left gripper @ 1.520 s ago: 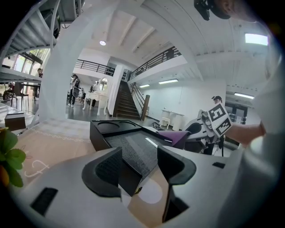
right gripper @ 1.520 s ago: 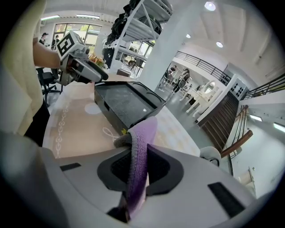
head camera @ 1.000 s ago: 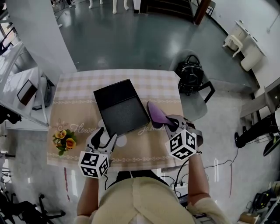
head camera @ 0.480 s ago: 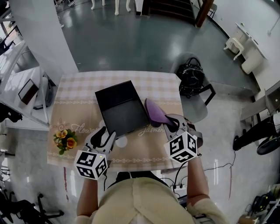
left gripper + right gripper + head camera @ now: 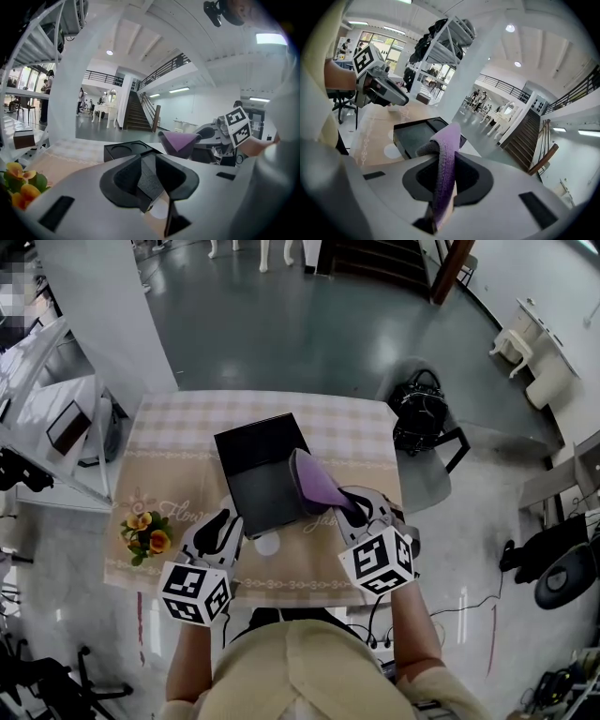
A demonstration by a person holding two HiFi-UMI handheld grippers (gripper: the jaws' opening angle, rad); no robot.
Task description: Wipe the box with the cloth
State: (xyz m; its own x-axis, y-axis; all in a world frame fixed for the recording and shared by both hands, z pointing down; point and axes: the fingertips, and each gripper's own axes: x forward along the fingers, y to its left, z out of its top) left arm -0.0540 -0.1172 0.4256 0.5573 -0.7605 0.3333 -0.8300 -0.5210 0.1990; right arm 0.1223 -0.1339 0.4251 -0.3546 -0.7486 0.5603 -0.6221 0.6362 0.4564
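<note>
Table [image 5: 178,456], covered with a checked and beige cloth with printed script and white discs. Box [image 5: 267,495]: black, shallow, open-topped with a dark grey lining. It sits askew at the middle of the table, one corner turned toward the near edge and a raised black section at its far end. Left gripper [image 5: 227,521]: at the near-left corner of the box, pointing up along it. Its jaws have just been closing and now stand narrow, with the corner wall of the box filling the gap between them. Purple cloth [image 5: 314,486]: bunched, one end clamped between the nearly closed jaws of the right gripper [image 5: 349,505] and the free end standing up past the fingertips. It hangs over the right side of the box, toward the near-right corner. Whether it touches the box cannot be told. Right gripper: above the near-right part of the table, angled toward the box. Orange and yellow flowers [image 5: 145,533]: at the left edge of the table, toward the near-left corner. Black bag [image 5: 418,407]: on a chair [image 5: 427,479] just beyond the right edge of the table.
</note>
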